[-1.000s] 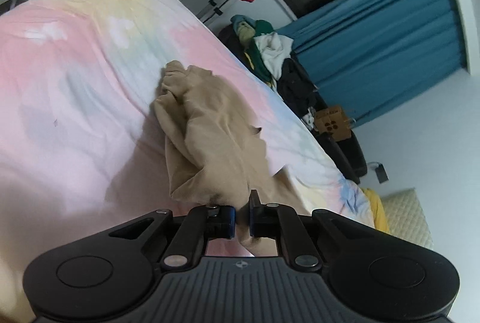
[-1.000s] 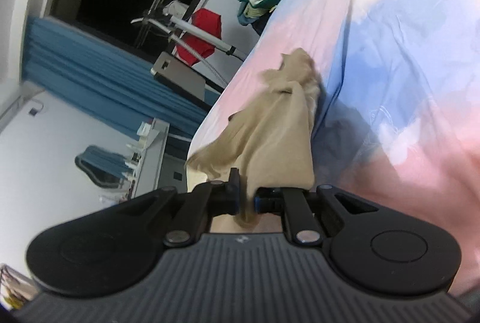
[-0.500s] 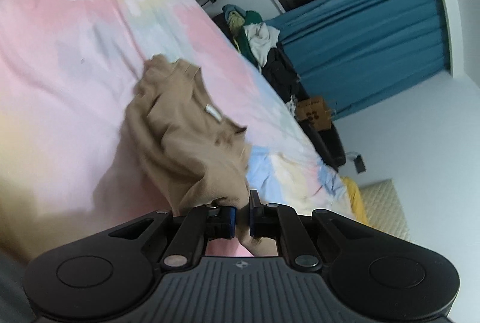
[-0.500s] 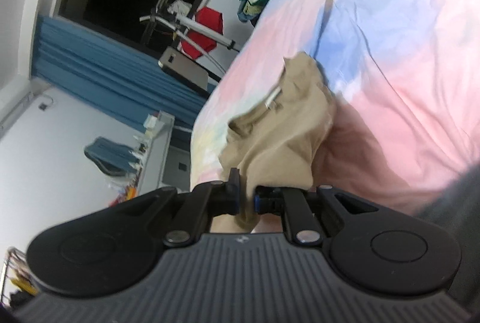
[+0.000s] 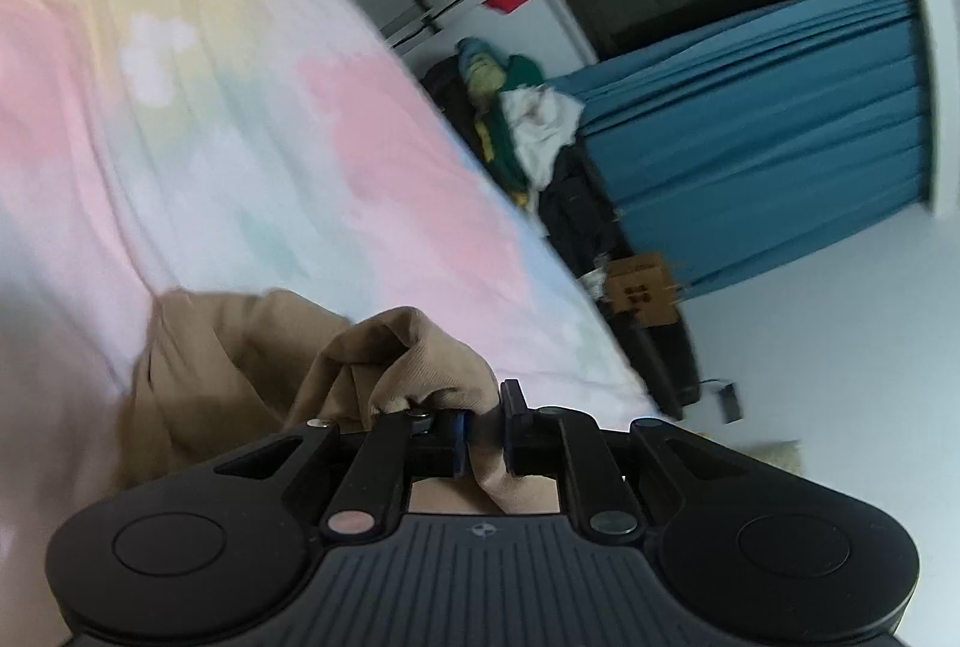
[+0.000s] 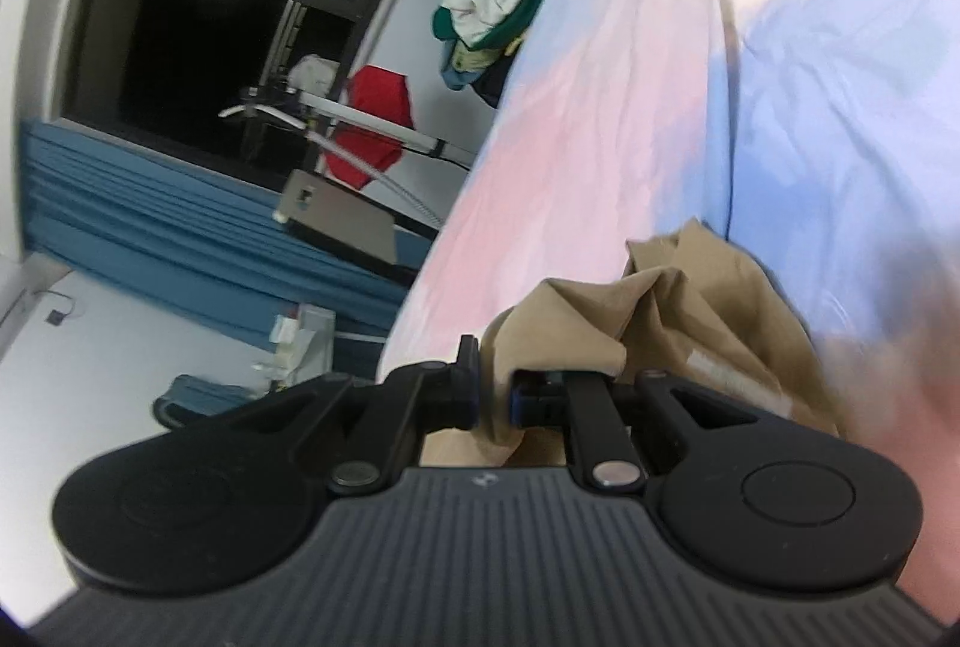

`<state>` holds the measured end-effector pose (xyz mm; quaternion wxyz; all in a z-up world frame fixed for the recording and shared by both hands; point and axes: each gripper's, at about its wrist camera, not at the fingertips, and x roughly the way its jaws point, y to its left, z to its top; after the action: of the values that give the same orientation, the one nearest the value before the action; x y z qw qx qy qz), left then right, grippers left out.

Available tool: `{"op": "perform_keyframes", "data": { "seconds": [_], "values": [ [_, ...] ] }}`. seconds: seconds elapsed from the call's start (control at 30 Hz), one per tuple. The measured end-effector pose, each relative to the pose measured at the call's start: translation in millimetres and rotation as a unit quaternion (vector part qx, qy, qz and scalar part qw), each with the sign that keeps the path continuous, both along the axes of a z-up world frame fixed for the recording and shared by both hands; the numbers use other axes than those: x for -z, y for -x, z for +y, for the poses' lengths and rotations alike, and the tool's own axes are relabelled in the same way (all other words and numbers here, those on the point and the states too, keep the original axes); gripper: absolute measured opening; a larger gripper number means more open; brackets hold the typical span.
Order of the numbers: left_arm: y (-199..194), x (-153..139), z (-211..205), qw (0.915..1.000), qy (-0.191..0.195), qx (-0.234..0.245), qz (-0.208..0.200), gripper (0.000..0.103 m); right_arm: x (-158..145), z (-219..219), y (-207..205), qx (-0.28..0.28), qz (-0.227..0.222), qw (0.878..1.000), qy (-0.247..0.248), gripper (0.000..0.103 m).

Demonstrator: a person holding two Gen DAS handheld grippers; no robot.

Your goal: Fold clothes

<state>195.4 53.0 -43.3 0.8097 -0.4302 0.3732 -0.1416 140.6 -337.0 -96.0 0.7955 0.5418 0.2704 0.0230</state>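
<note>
Open bedsheet [image 5: 252, 125] lies ahead (only the bunched tan garment [image 5: 240, 347] crowds it), clothes pile [image 5: 516, 125] past its edge.

The tan garment [image 5: 240, 365] was soft, matt, creased woven cloth, the pastel bedsheet [image 5: 252, 155] smooth matt cotton-like fabric, and the left gripper [image 5: 483, 428] matt black plastic with shiny metal pins.

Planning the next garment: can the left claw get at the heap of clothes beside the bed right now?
Probably not: the left claw is shut on the tan cotton garment, and the heap of clothes lies off the pastel bedspread's far edge.
</note>
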Motion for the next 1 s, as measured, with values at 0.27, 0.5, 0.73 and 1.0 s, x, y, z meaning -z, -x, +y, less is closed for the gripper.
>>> {"op": "perform_keyframes", "data": {
  "seconds": [0.27, 0.5, 0.73, 1.0],
  "values": [
    [-54, 59, -1, 0.9988, -0.03, 0.016, 0.036, 0.012, 69, -5, -60, -0.027, 0.058, 0.998, 0.013, 0.015],
    [-44, 42, -12, 0.9943, -0.091, 0.049, -0.026, 0.017, 53, 12, -58, -0.07, 0.008, 0.993, 0.091, 0.049],
    [-4, 5, -31, 0.9681, -0.19, 0.072, -0.146, 0.071, 13, 24, -32, -0.094, -0.099, 0.976, 0.17, 0.08],
    [4, 17, -57, 0.9358, -0.292, 0.092, -0.175, 0.076, 7, 41, -42, -0.125, -0.111, 0.934, 0.317, 0.077]
  ]
}}
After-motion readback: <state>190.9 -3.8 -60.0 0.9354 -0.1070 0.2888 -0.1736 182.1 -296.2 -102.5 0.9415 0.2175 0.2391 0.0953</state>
